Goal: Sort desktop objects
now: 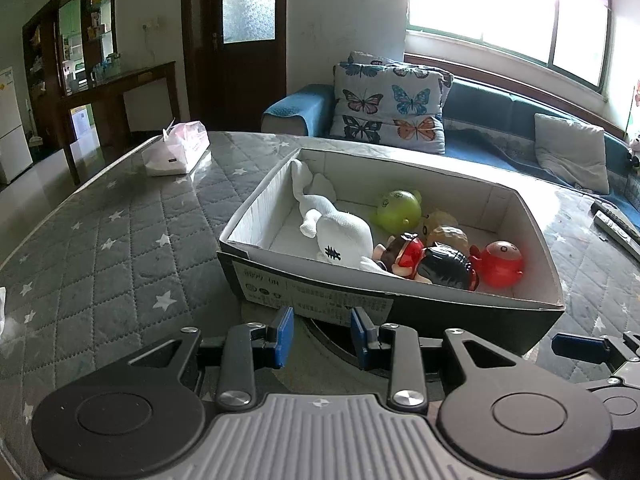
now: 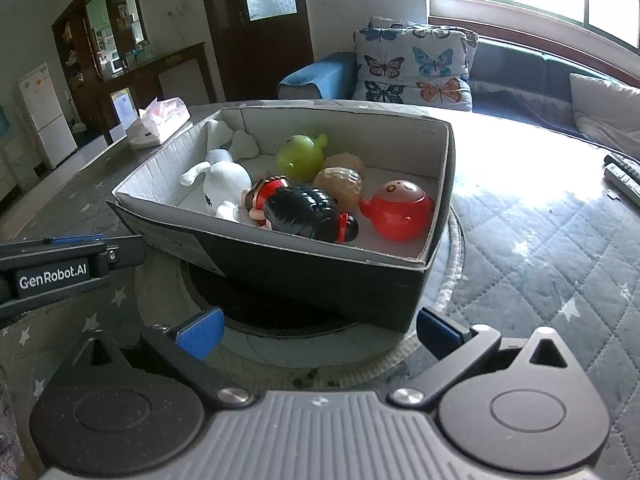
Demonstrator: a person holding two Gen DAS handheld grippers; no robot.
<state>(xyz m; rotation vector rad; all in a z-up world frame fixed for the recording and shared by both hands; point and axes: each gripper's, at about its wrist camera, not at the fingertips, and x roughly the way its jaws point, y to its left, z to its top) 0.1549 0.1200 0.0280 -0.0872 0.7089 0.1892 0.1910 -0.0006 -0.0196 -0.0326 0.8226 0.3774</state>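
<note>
A black cardboard box [image 1: 400, 312] [image 2: 320, 276] with white inner walls stands on the table. In it lie a white plush toy [image 1: 344, 232] [image 2: 228, 176], a green round toy [image 1: 398, 210] [image 2: 300, 156], a red round toy [image 1: 502, 264] [image 2: 400, 210], a black-haired figure [image 1: 444, 266] [image 2: 304, 212], and tan toys [image 1: 446, 232] [image 2: 340, 182]. My left gripper [image 1: 322, 334] is just in front of the box's near wall, narrowly open and empty. My right gripper [image 2: 320, 330] is wide open and empty, in front of the box's near corner.
The table has a grey star-patterned quilted cover [image 1: 120, 248] under glass. A pink tissue pack [image 1: 176, 152] [image 2: 160, 120] lies at the far left. Remote controls [image 1: 616, 224] [image 2: 624, 176] lie at the right edge. A blue sofa [image 1: 500, 112] with cushions stands behind.
</note>
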